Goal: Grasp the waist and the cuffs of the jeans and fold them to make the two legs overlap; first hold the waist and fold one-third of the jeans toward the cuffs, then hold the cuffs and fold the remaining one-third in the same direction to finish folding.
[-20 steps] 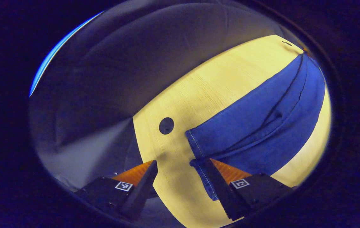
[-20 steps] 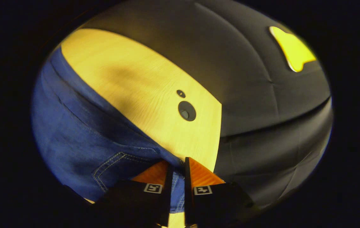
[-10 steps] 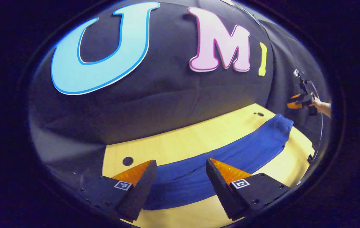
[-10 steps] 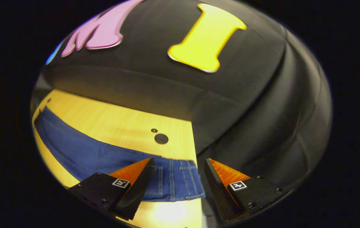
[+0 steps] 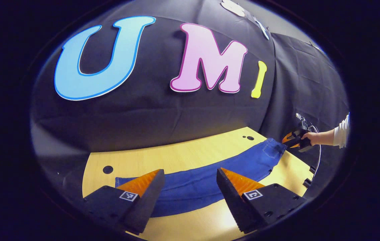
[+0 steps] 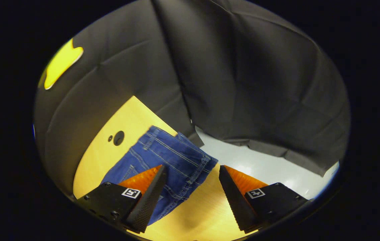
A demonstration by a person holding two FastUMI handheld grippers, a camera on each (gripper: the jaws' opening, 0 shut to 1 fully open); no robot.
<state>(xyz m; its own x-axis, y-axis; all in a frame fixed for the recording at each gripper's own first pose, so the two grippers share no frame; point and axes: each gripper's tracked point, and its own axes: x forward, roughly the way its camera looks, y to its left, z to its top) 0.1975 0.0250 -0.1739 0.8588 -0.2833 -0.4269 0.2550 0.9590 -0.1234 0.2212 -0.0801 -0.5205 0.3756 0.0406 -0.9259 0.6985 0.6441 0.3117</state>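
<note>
Both let go: left gripper (image 5: 190,187) and right gripper (image 6: 191,182) gape empty, jeans (image 5: 210,177) lie leg-over-leg; waist fold next.

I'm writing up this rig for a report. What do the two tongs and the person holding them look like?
Each of the tongs, left tongs and right tongs, has two wedge-shaped fingers tapering forward, ridged on their inner faces, on blocky black bases with visible screws. Every base carries a small square black-and-white marker. In the left gripper view, the hand on the far tongs wears a white sleeve, with a thin cable looping below.
</note>
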